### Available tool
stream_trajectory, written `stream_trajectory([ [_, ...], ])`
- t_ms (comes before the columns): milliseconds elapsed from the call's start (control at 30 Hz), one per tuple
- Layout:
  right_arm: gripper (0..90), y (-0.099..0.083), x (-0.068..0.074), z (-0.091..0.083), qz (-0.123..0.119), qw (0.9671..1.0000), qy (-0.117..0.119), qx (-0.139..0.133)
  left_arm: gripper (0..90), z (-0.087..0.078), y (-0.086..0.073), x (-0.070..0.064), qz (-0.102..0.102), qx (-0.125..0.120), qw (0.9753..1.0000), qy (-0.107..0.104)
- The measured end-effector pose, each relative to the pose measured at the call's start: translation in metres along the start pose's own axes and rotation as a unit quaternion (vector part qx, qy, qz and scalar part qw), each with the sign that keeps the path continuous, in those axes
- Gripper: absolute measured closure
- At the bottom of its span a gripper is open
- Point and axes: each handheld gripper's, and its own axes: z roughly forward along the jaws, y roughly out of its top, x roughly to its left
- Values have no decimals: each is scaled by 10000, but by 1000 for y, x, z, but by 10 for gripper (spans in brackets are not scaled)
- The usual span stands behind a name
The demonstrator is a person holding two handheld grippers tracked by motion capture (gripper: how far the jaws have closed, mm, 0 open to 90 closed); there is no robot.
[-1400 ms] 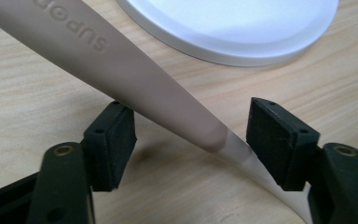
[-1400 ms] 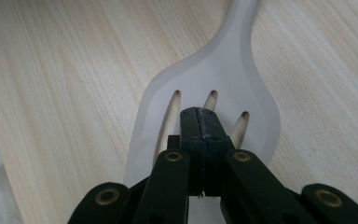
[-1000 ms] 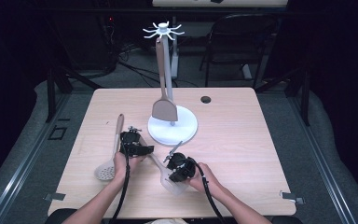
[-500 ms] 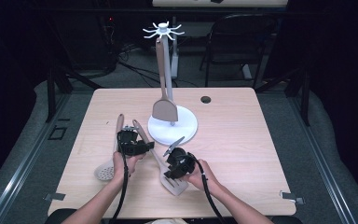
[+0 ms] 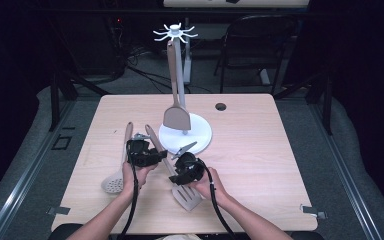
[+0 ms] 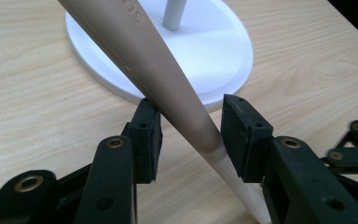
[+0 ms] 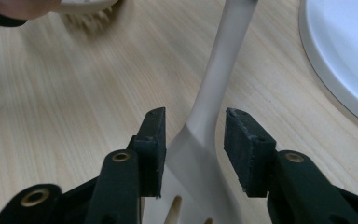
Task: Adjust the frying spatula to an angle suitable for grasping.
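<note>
We find one marking only: raised lettering moulded into the tan, tapered handle of the slotted spatula [image 6: 140, 51], at the top edge of the left gripper view; it is cut off and upside down, so we cannot read it

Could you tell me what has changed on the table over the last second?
The slotted spatula has slid toward the person's edge of the table and turned, with its handle now between the jaws of the left gripper and its neck between those of the right gripper. Both hands drew back with it. The perforated spoon, the stand and its hanging spatula stayed put.
</note>
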Motion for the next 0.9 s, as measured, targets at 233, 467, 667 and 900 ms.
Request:
stream_trajectory([
  [233,707,-4,-6,0,250,9996,35,-128,593,-3,1,-7,183,-99,9997,-143],
  [467,734,-6,-6,-5,508,9982,-36,-305,588,-2,-3,-11,197,-275,9987,-388],
  [667,742,-6,-4,-10,569,9976,-101,-387,590,-2,-7,-17,247,-400,9973,-567],
  [900,743,-4,-3,-14,454,9979,-166,-431,650,2,-10,-23,340,-400,9971,-560],
])
